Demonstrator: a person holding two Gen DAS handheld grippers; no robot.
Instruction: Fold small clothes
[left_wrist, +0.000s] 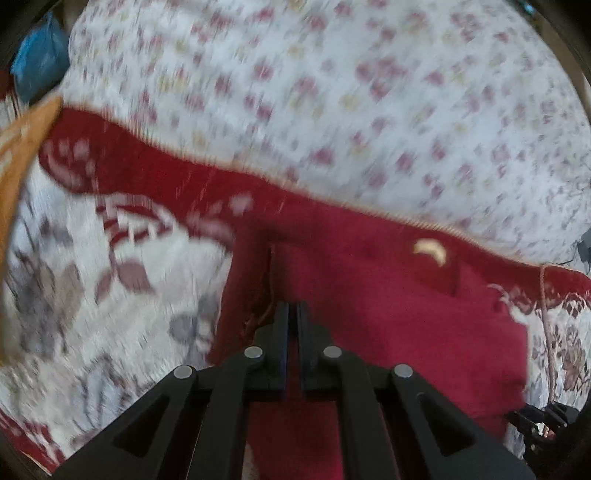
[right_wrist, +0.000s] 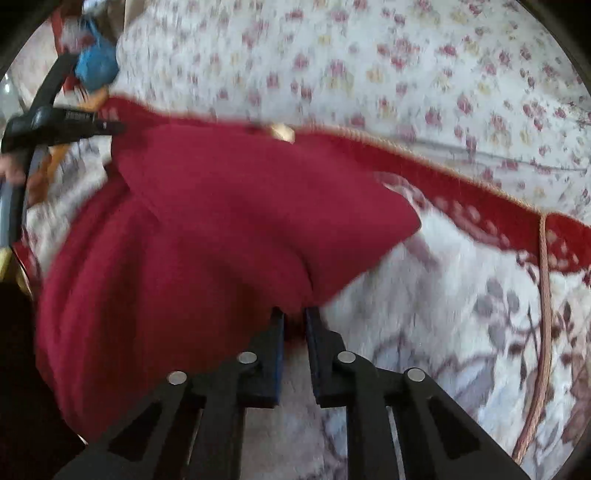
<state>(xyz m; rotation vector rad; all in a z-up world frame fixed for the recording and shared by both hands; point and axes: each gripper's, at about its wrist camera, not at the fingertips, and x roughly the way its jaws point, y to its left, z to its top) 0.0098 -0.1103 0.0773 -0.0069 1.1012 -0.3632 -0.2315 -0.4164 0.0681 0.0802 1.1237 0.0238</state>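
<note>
A small dark red garment with a pale crescent mark lies on a patterned red and white rug. My left gripper is shut on the red garment's edge near its left side. In the right wrist view the same garment is lifted and draped. My right gripper is shut on a fold of its lower edge. The left gripper shows at the far left of that view, holding the garment's other corner. Both views are motion-blurred.
A white floral bedsheet fills the far side beyond the rug's fringed red border. A blue bag sits at the upper left. A braided cord runs down the rug at the right.
</note>
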